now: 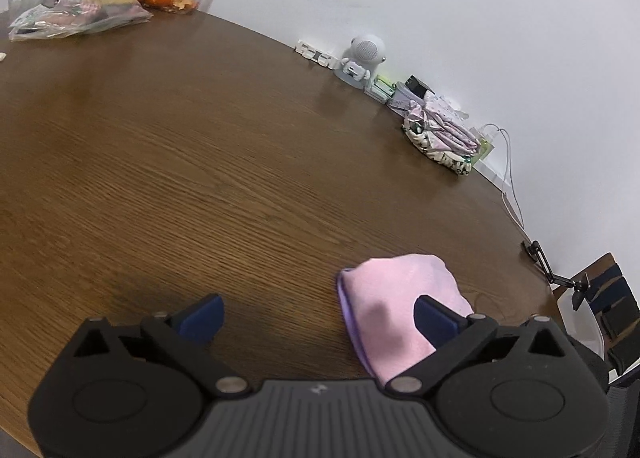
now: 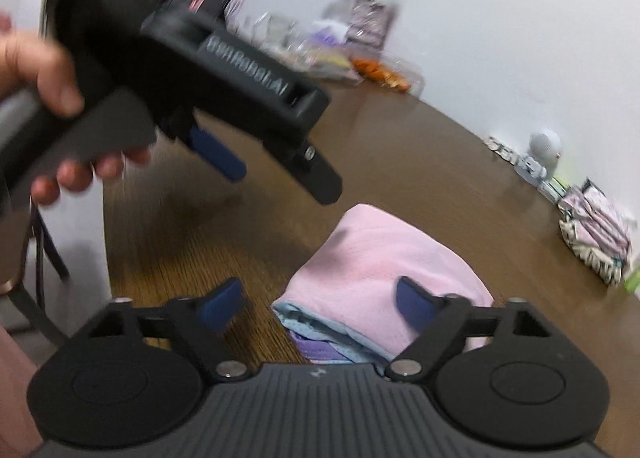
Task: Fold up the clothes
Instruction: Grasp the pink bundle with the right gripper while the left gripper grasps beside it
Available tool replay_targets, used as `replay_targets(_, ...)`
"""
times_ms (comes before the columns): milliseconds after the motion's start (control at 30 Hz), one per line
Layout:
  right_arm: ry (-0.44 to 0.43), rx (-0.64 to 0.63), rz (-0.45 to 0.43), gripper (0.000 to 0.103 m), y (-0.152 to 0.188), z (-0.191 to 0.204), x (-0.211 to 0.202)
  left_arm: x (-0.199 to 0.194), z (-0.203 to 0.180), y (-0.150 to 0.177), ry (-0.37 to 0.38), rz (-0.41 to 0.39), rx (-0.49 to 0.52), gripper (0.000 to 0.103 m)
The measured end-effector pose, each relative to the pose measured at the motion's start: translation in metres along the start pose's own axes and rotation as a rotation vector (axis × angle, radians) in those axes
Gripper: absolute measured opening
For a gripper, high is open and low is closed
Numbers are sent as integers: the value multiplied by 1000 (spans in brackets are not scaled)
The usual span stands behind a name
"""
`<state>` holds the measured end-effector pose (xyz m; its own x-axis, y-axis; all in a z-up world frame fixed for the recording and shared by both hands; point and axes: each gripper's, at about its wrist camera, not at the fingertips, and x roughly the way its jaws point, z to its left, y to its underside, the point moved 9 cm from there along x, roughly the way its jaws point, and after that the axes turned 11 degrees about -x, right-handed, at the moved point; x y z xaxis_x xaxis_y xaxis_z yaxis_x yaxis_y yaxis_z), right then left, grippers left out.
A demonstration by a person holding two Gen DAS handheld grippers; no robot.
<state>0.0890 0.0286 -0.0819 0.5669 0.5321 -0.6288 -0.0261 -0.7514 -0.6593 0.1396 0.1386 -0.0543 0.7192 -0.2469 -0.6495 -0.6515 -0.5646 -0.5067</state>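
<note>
The pink garment [image 2: 384, 270] lies on the table [image 1: 200, 158] as a compact folded bundle, so I judge this piece essentially done. My left gripper [image 1: 316, 318] is spread wide, holding nothing. My right gripper [image 2: 320, 308] is open over the bundle's near edge, not gripping it. Any other clothes are out of view.

Soft even room light, weak shadows on the table [image 1: 200, 138], strong fisheye bending at edges, right view blurred by motion.
</note>
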Motion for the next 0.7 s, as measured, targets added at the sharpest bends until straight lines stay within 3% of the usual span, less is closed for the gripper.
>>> replay_targets(133, -1, -27, 50, 62, 2, 0, 5, -2, 2, -4, 21, 7, 7, 101)
replay_targets(267, -24, -10, 59, 57, 6, -2, 6, -3, 0, -3, 37, 9, 14, 101)
replay_targets(333, -23, -2, 63, 44, 8, -4, 7, -2, -1, 0, 51, 20, 12, 101)
replay_targets(467, -32, 18, 54, 36, 11, -13, 8, 1, -2, 7, 62, 56, 3, 101)
replay_targets(600, -87, 151, 31, 19, 14, -32, 5, 6, -6, 14, 107, 117, -51, 101)
replay_targets(700, -142, 278, 10, 18, 19, -45, 2, 12, -16, 19, 134, 153, -82, 100)
